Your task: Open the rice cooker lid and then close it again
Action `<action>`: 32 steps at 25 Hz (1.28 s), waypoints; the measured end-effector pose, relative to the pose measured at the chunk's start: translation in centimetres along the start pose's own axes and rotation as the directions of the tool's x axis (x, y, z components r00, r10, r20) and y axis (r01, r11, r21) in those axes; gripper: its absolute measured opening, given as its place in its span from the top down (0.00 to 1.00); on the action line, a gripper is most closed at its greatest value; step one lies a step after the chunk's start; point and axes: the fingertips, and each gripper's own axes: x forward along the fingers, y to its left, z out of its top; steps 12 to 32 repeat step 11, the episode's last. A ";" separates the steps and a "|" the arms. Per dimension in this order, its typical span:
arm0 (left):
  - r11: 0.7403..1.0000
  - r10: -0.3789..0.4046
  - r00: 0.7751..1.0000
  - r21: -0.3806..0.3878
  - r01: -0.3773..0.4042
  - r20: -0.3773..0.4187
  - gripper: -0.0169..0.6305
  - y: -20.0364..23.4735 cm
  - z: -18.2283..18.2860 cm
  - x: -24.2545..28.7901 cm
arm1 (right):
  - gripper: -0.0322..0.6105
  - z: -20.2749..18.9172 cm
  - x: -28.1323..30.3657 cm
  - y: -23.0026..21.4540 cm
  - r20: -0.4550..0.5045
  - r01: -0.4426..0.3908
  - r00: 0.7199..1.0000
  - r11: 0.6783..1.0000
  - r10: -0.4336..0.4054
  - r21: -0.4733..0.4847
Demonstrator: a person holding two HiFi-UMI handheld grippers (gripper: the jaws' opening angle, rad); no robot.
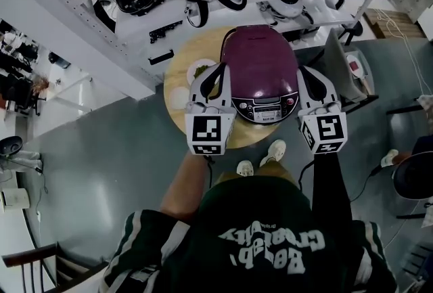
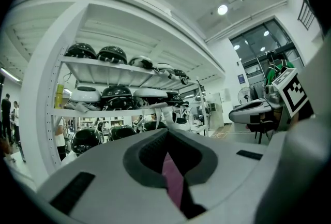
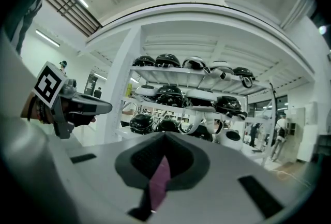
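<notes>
I am standing by a person who is holding two grippers over a small round table (image 1: 177, 65) in the middle of the frame. The purple cooker (image 1: 260, 85) is sitting on it, and its lid (image 1: 257, 51) is lying fully down, with no gap showing at the rim. This is fitting two stages equally: a lid waiting to be lifted, or one that is shut again after being up. The left gripper (image 1: 222, 69) is pointing along the cooker's left side and the right gripper (image 1: 302, 71) along its right side, both very near the body. Whether they are touching it I cannot say. In each gripper view the two jaws are pressed together with nothing pinched between them. Only a purple strip is showing through the slot beneath, probably the cooker's side. What could be going wrong from here: the lid is smooth and domed, so a closed tip pressing on it may be slipping off. A sideways push could be sliding the whole cooker, because the table is small and the cooker's front is close to the lower edge. The panel (image 1: 265, 111) is facing the person, so a stray tip may be pressing a button. At the left, two dishes (image 1: 177, 97) are lying just beside the left gripper, and a swing of that hand may be knocking them off.
</notes>
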 end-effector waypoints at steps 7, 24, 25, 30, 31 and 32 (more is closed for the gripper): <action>1.000 0.004 1.000 0.014 -0.004 -0.011 0.97 -0.1 -0.1 -0.4 | 0.95 -0.3 -0.1 0.2 -0.005 -0.007 1.000 1.000 0.007 0.004; 1.000 -0.010 1.000 0.004 0.010 -0.013 0.97 -0.3 -0.2 -0.6 | 0.95 -0.8 -0.3 0.6 -0.015 -0.016 1.000 1.000 0.016 0.008; 1.000 -0.010 1.000 0.004 0.010 -0.013 0.97 -0.3 -0.2 -0.6 | 0.95 -0.8 -0.3 0.6 -0.015 -0.016 1.000 1.000 0.016 0.008; 1.000 -0.010 1.000 0.004 0.010 -0.013 0.97 -0.3 -0.2 -0.6 | 0.95 -0.8 -0.3 0.6 -0.015 -0.016 1.000 1.000 0.016 0.008; 1.000 -0.010 1.000 0.004 0.010 -0.013 0.97 -0.3 -0.2 -0.6 | 0.95 -0.8 -0.3 0.6 -0.015 -0.016 1.000 1.000 0.016 0.008; 1.000 -0.010 1.000 0.004 0.010 -0.013 0.97 -0.3 -0.2 -0.6 | 0.95 -0.8 -0.3 0.6 -0.015 -0.016 1.000 1.000 0.016 0.008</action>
